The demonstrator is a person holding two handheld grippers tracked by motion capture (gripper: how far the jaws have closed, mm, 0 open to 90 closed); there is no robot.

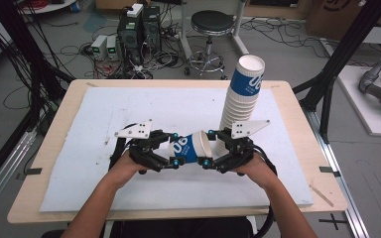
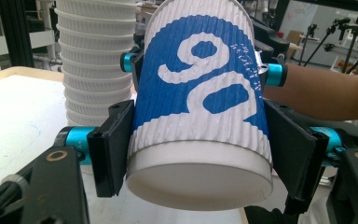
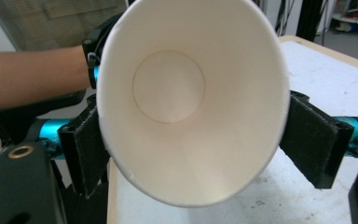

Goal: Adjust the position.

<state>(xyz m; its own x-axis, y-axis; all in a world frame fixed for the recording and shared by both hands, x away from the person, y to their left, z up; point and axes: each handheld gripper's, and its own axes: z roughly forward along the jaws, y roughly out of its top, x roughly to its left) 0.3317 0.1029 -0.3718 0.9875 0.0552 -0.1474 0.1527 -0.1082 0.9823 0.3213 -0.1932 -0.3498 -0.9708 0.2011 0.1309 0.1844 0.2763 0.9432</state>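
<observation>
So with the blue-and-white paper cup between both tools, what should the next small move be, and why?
Probably draw the right tool back off the rim. The left tool clamps the blue-and-white ribbed paper cup near its base, while the right pads stand apart from its mouth, so the handover looks complete.

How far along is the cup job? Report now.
Done: one cup is apart from the stack. In hand: left claw clamps its base end; right claw stands open around its rim. Left: setting this cup down, and likely the stacked ones.
</observation>
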